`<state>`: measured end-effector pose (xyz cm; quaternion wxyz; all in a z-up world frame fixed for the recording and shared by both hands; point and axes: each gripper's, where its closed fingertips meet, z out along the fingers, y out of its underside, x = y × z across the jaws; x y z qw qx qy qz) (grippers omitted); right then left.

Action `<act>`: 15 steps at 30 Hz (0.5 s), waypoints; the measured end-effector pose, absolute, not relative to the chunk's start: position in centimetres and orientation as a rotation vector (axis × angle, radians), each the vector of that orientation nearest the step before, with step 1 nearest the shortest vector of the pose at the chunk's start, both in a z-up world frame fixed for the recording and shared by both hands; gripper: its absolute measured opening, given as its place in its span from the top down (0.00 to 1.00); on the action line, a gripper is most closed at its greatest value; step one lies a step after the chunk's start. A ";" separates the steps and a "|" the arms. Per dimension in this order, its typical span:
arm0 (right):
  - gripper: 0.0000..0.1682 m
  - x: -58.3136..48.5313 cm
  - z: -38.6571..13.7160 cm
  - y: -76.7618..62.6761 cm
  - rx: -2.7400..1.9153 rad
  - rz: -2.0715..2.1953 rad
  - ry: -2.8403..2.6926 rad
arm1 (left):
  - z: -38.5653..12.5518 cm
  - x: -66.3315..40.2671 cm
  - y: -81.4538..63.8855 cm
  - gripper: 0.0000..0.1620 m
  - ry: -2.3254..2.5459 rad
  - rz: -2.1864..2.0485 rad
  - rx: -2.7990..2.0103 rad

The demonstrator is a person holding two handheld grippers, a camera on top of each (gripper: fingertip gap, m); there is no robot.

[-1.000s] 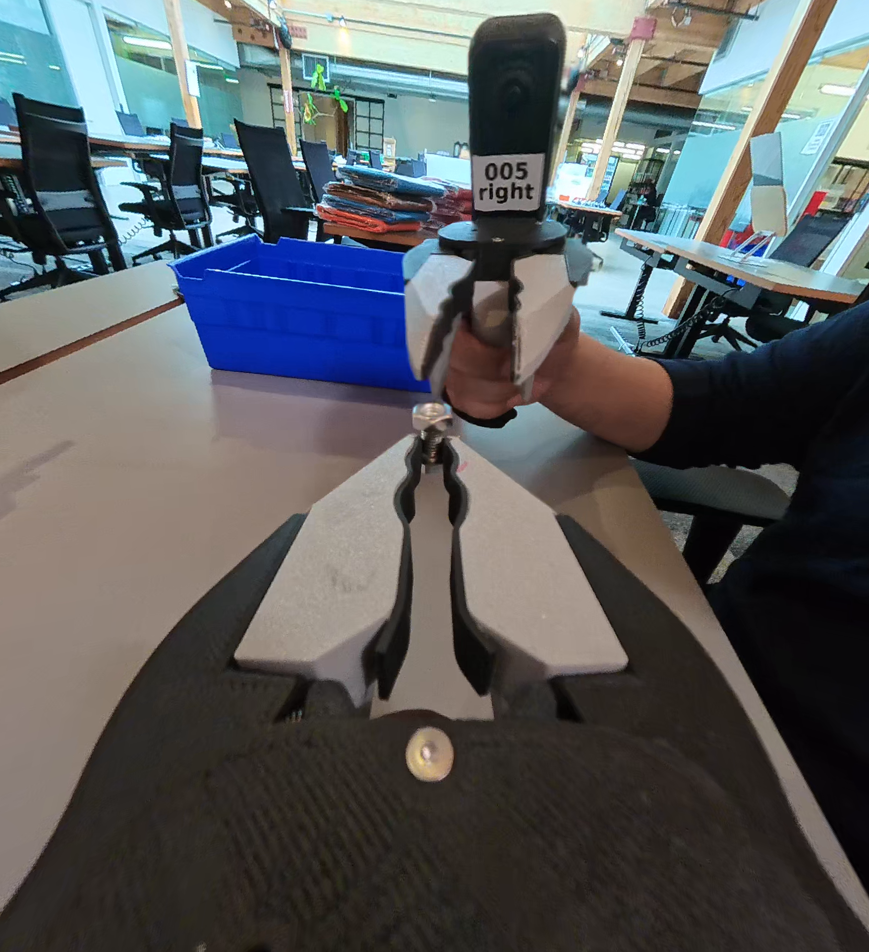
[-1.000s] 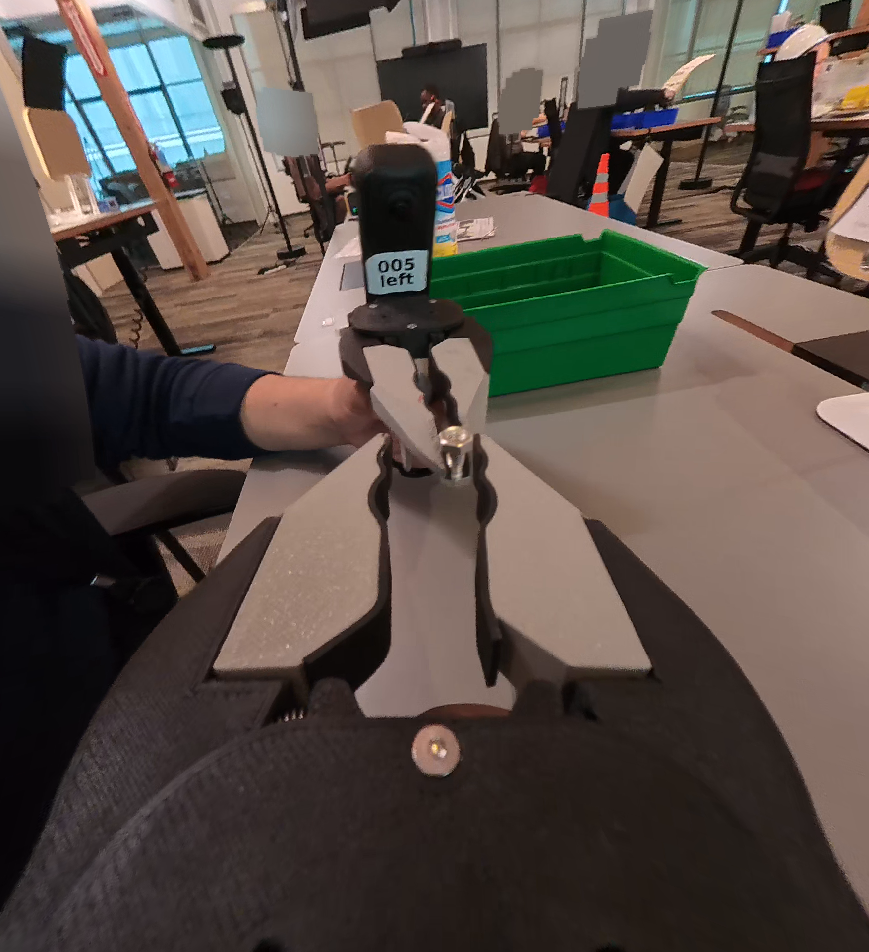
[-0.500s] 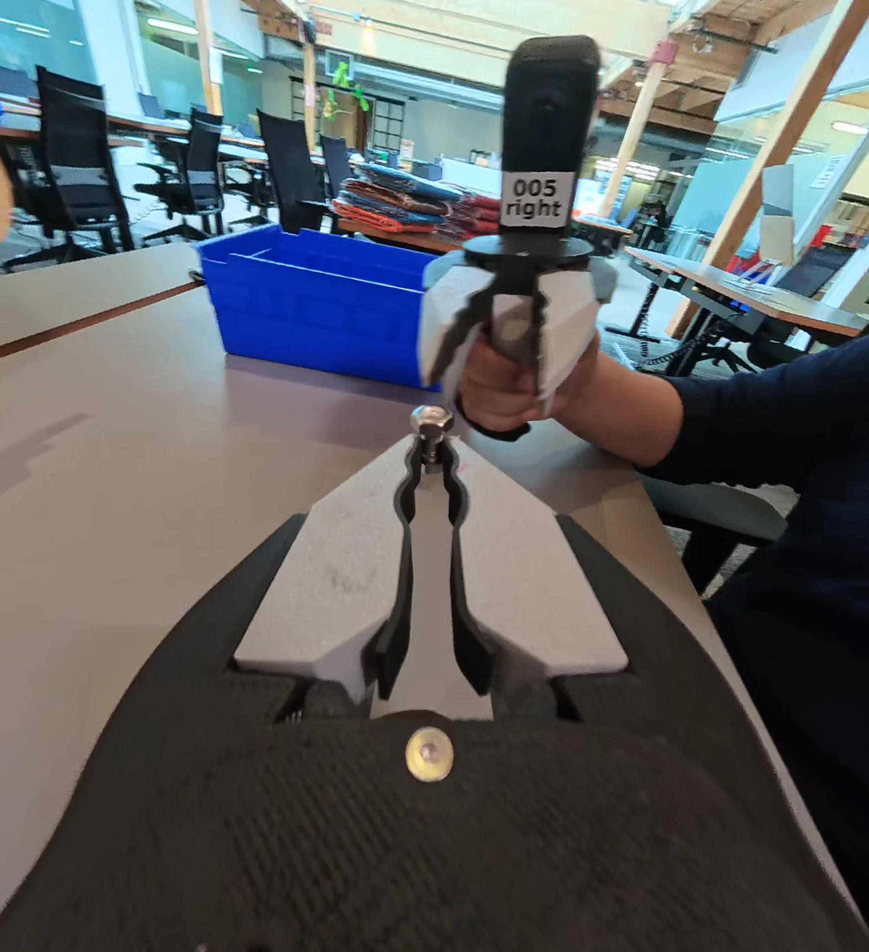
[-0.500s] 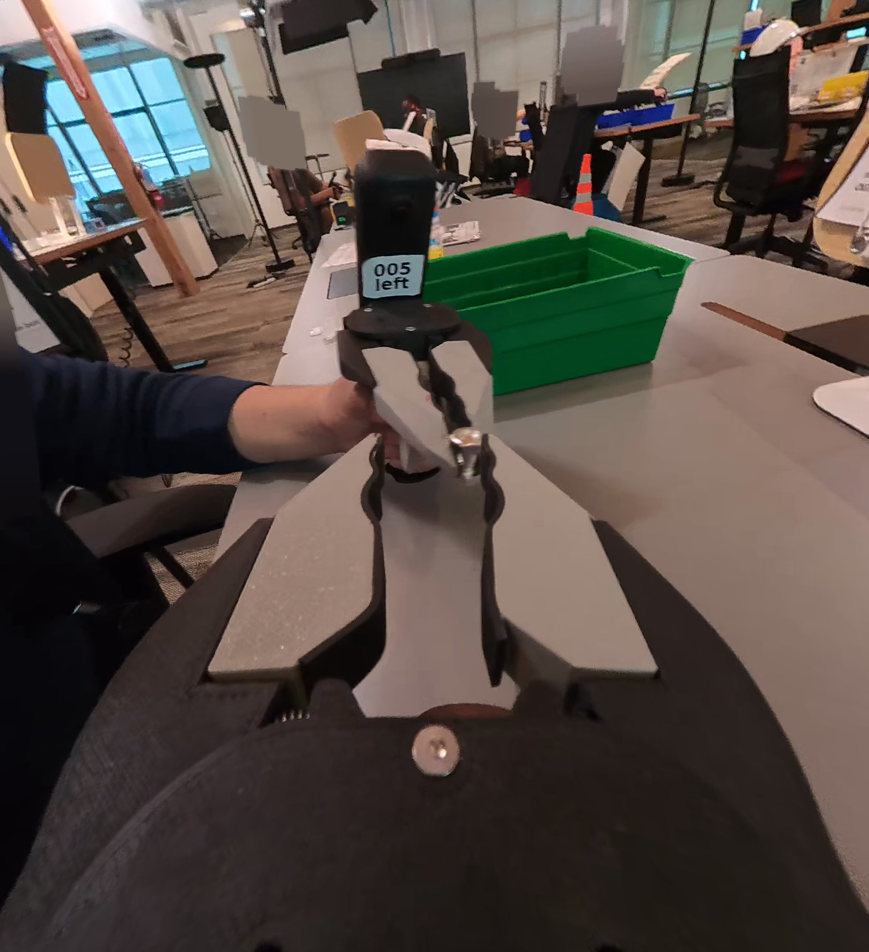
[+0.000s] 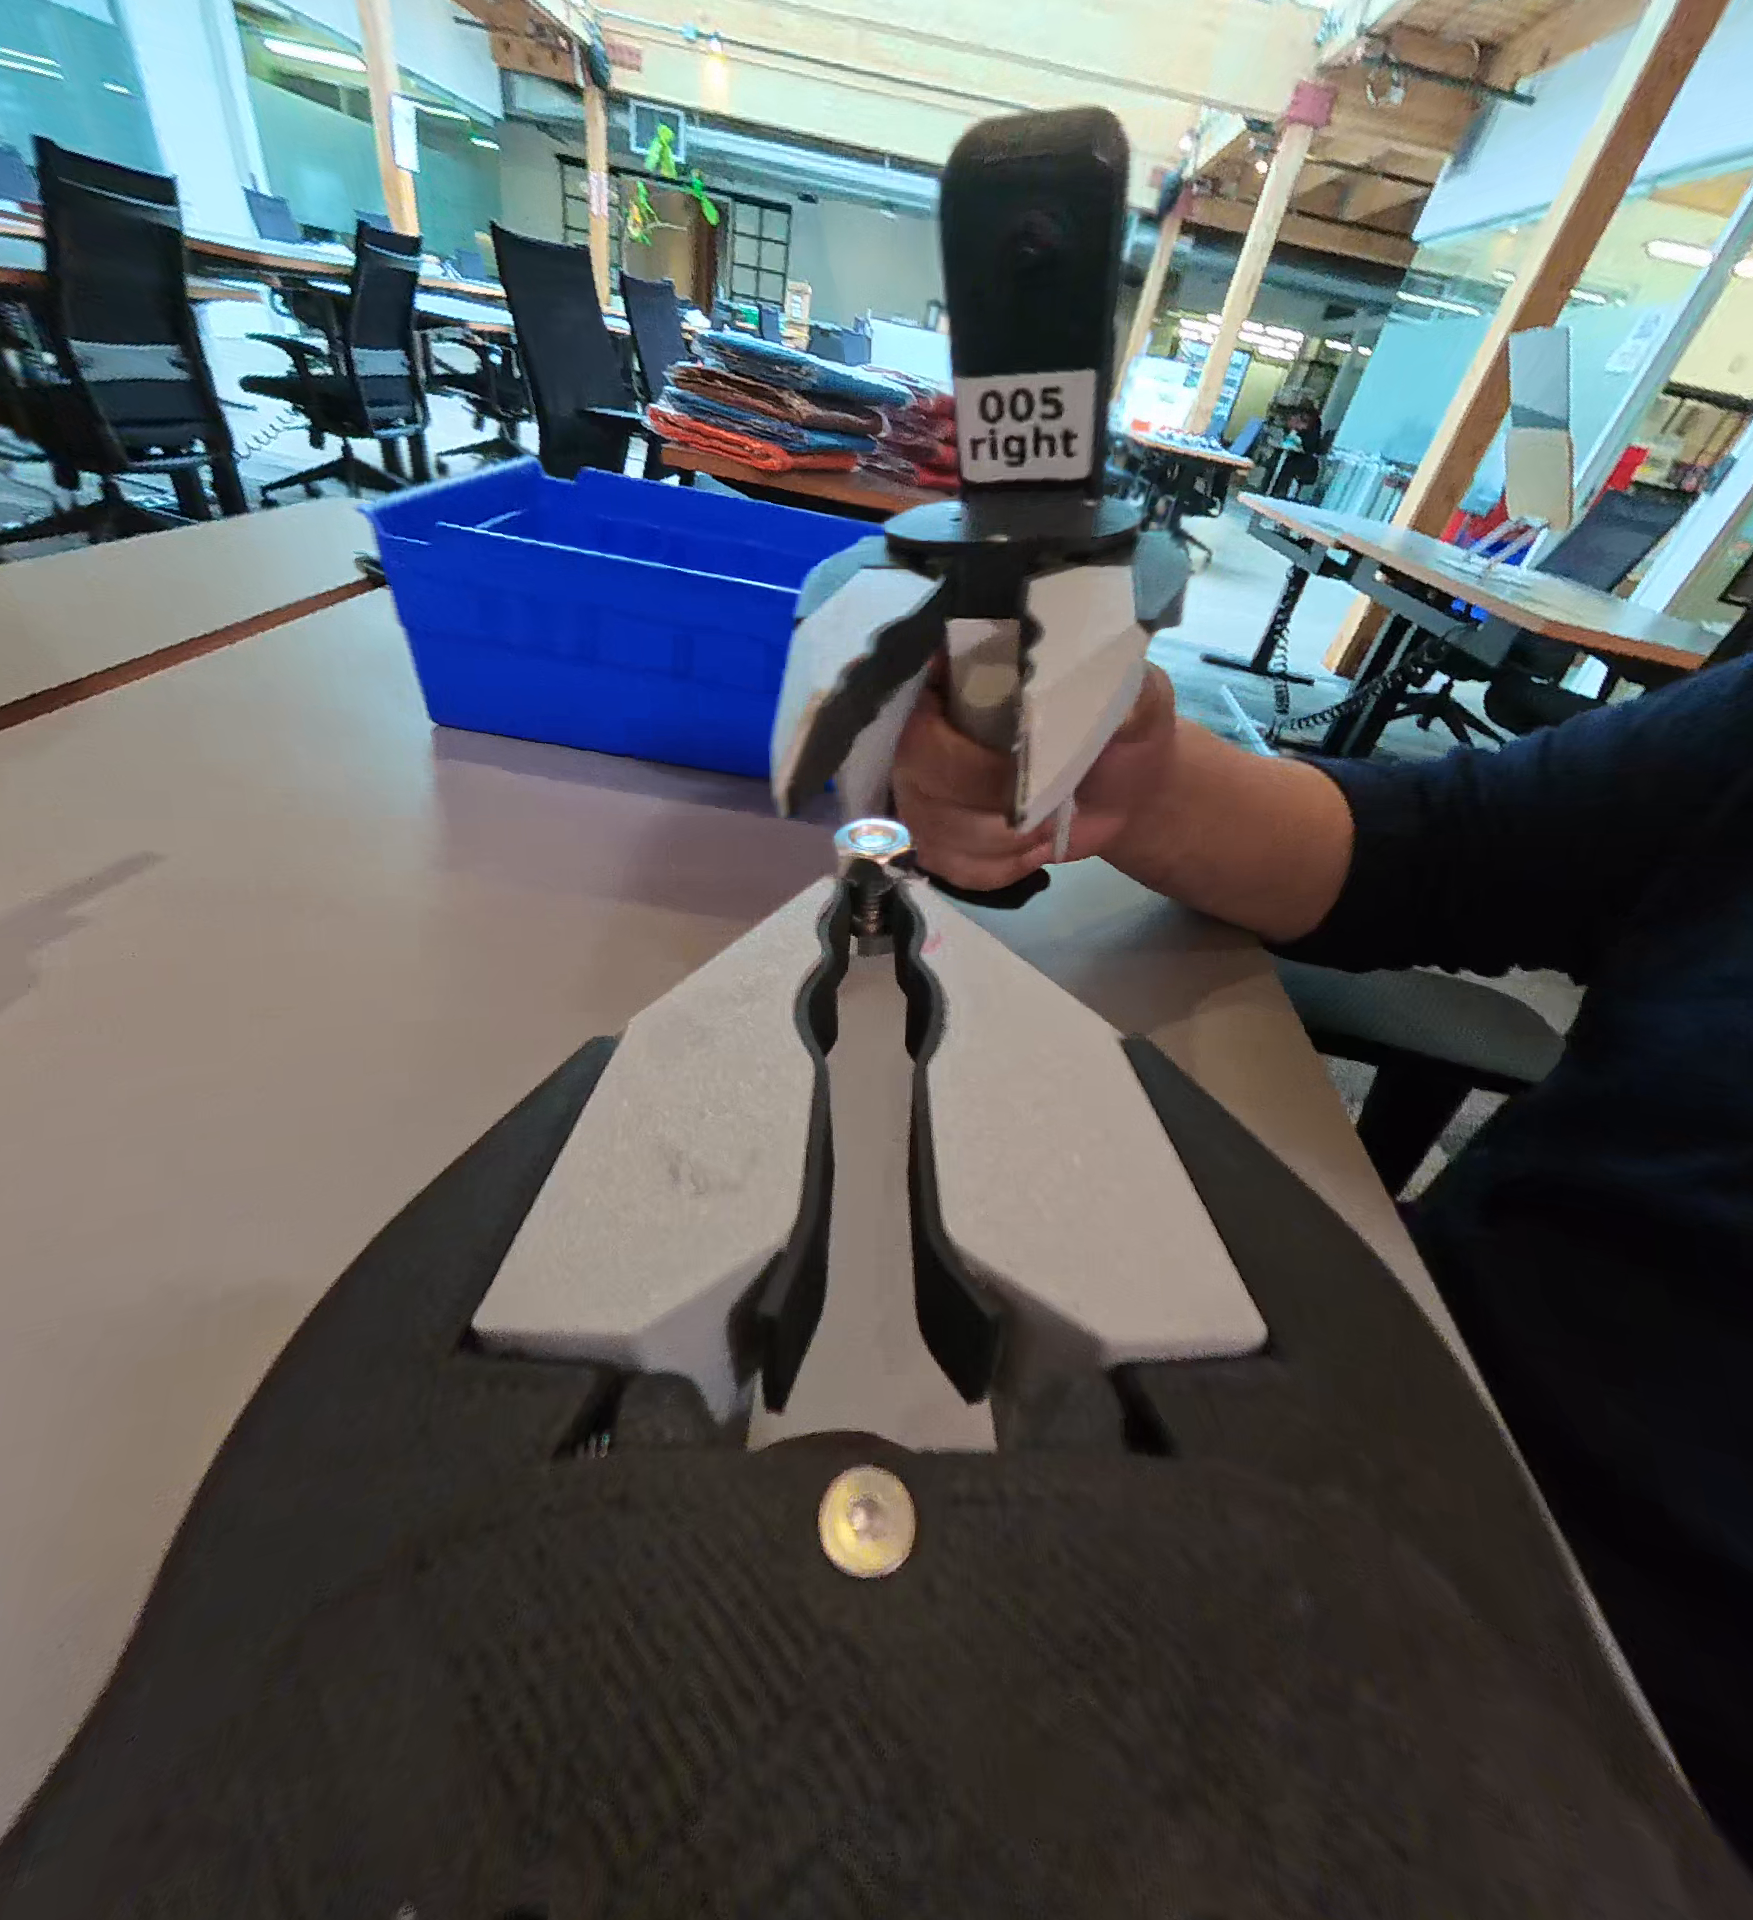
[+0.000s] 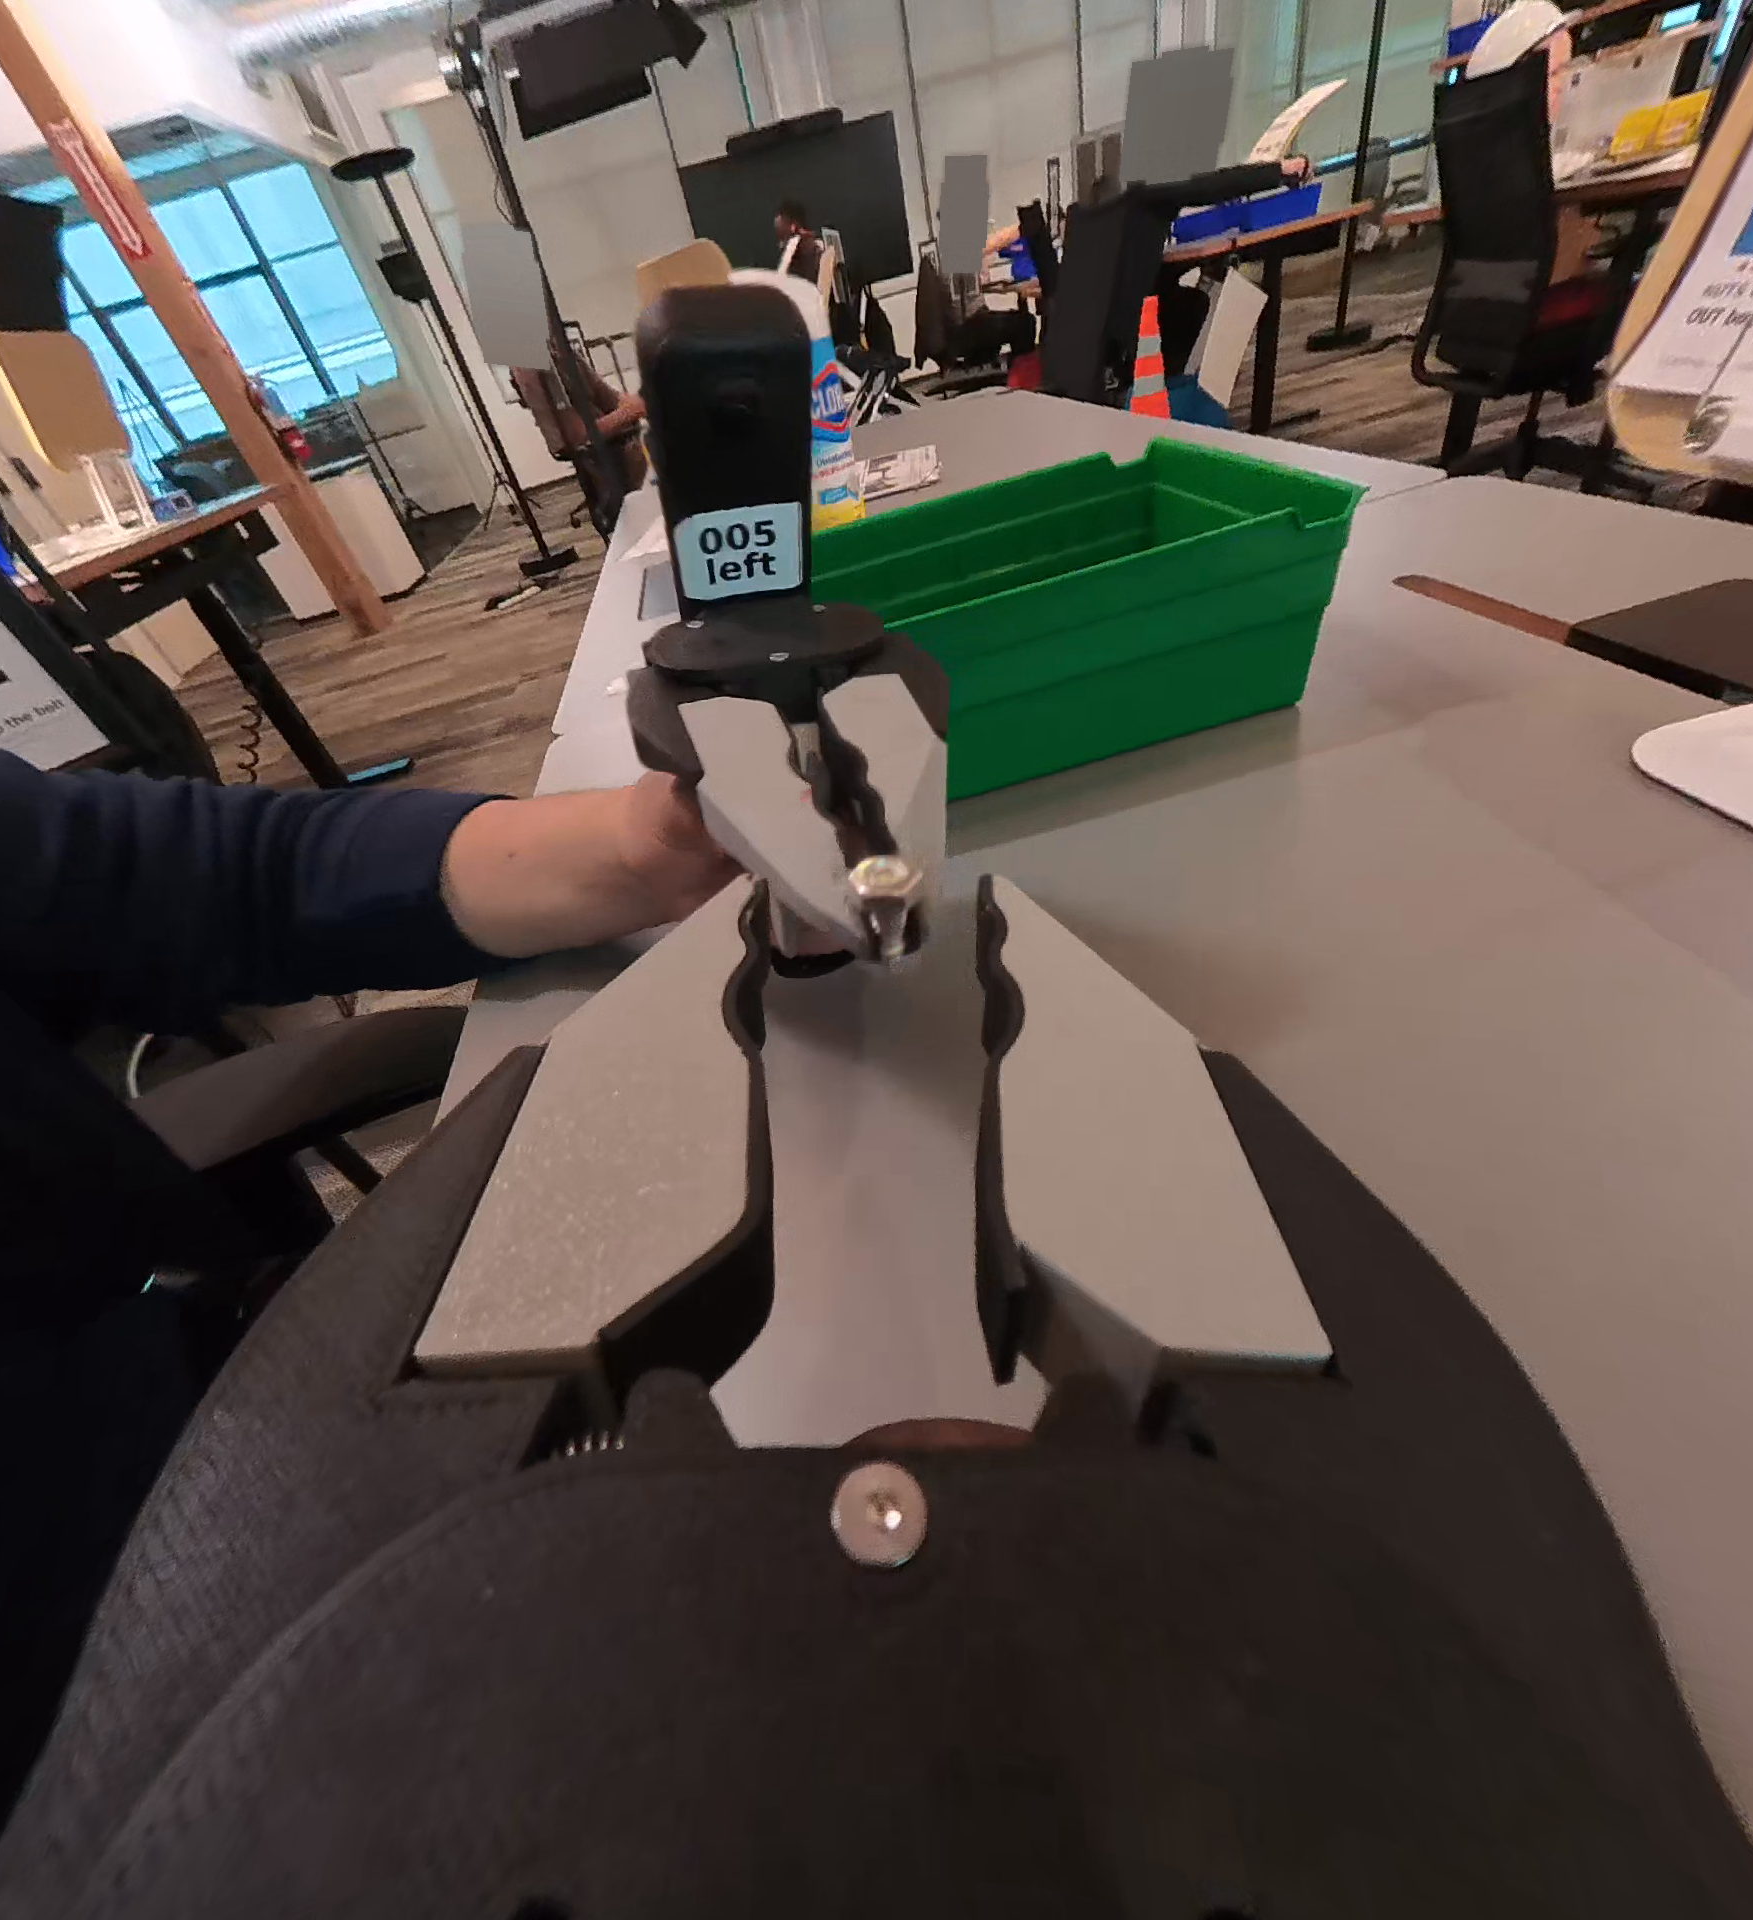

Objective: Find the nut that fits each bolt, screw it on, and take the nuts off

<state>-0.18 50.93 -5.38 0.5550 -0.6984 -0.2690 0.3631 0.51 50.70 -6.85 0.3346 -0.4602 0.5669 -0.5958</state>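
Note:
My left gripper (image 5: pixel 872 914) is shut on a silver threaded bolt (image 5: pixel 869 906) and holds it upright above the grey table (image 5: pixel 228 935). A hex nut (image 5: pixel 874 837) sits on the bolt's top end. My right gripper (image 6: pixel 872 904) is open and empty, and its fingers (image 6: pixel 997 966) stand apart on either side of the bolt (image 6: pixel 890 935) and nut (image 6: pixel 884 886) without touching them. In the left wrist view the right gripper (image 5: pixel 919 810) faces me just behind the nut, jaws spread. In the right wrist view the left gripper (image 6: pixel 887 925) points at me with the bolt in its tips.
A blue bin (image 5: pixel 591 623) stands behind the right gripper. A green bin (image 6: pixel 1111 623) stands behind the left gripper, with a spray bottle (image 6: pixel 830 416) beyond it. A white slab (image 6: pixel 1745 769), a dark pad (image 6: pixel 1703 634) and a clipboard (image 6: pixel 1745 260) are at the right. Both grippers' tips are close together, under 4 cm apart. The white slab (image 6: pixel 1745 769) is about 35 cm from my right fingertips.
My right gripper has opened wider and let go of the nut, and its fingers now stand apart from it. My left gripper has kept hold of the bolt, tilting it slightly.

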 end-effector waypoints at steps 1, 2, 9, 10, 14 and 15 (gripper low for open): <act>0.78 -0.5 -5.6 50.9 -1.656 0.857 -0.646 | -7.0 0.7 50.2 0.97 1.500 -1.549 -1.192; 0.81 -0.8 -5.8 50.7 -1.661 0.858 -0.665 | -7.2 0.9 49.8 0.97 1.518 -1.534 -1.188; 0.97 0.4 -4.3 50.1 -1.592 0.883 -0.645 | -6.6 0.2 51.5 0.97 1.453 -1.552 -1.221; 0.89 0.6 -4.4 50.6 -1.606 0.889 -0.610 | -6.7 0.1 51.5 0.97 1.459 -1.559 -1.227; 0.83 -0.2 -5.9 51.0 -1.667 0.874 -0.624 | -7.1 0.6 50.4 0.97 1.505 -1.539 -1.210; 0.86 -0.5 -6.3 51.1 -1.680 0.848 -0.644 | -7.2 0.8 50.1 0.97 1.515 -1.531 -1.204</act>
